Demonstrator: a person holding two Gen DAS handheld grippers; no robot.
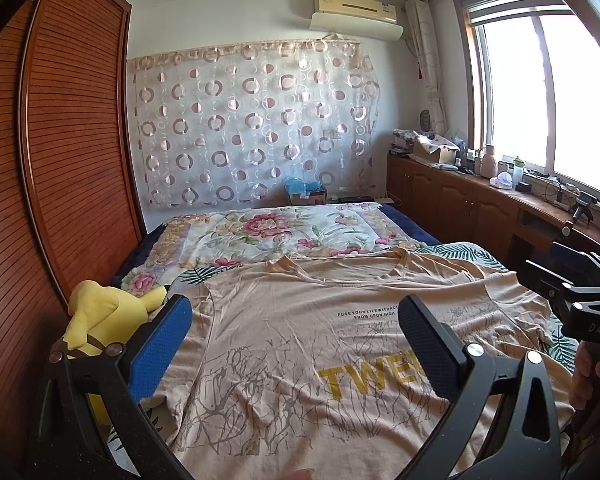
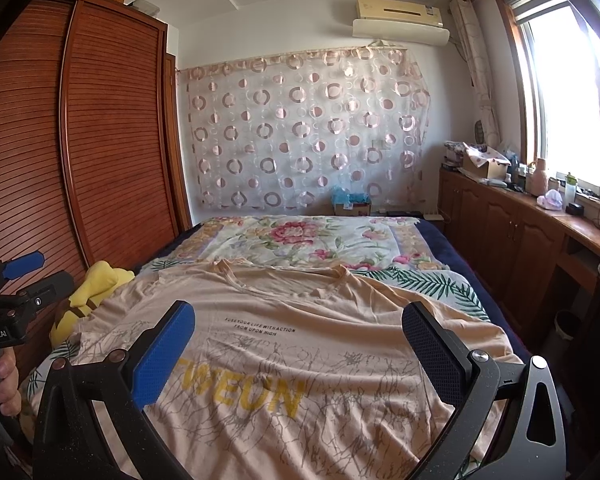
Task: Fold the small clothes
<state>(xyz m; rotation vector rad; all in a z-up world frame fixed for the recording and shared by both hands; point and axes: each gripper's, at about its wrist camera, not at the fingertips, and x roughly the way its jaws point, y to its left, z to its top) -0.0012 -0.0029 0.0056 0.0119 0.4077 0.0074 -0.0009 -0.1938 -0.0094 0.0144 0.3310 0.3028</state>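
A beige T-shirt (image 1: 300,344) with yellow letters and grey branch print lies spread flat, front up, on the bed, collar toward the far wall. It also shows in the right wrist view (image 2: 300,360). My left gripper (image 1: 296,320) is open and empty, held above the shirt's left half. My right gripper (image 2: 300,328) is open and empty, held above the shirt's right half. The right gripper's body shows at the right edge of the left view (image 1: 580,300). The left gripper's body shows at the left edge of the right view (image 2: 12,292).
A yellow plush toy (image 1: 108,316) lies at the shirt's left side by the wooden wardrobe (image 1: 68,140). A floral quilt (image 1: 280,232) covers the far bed. A wooden cabinet (image 1: 460,196) with clutter runs along the right under the window.
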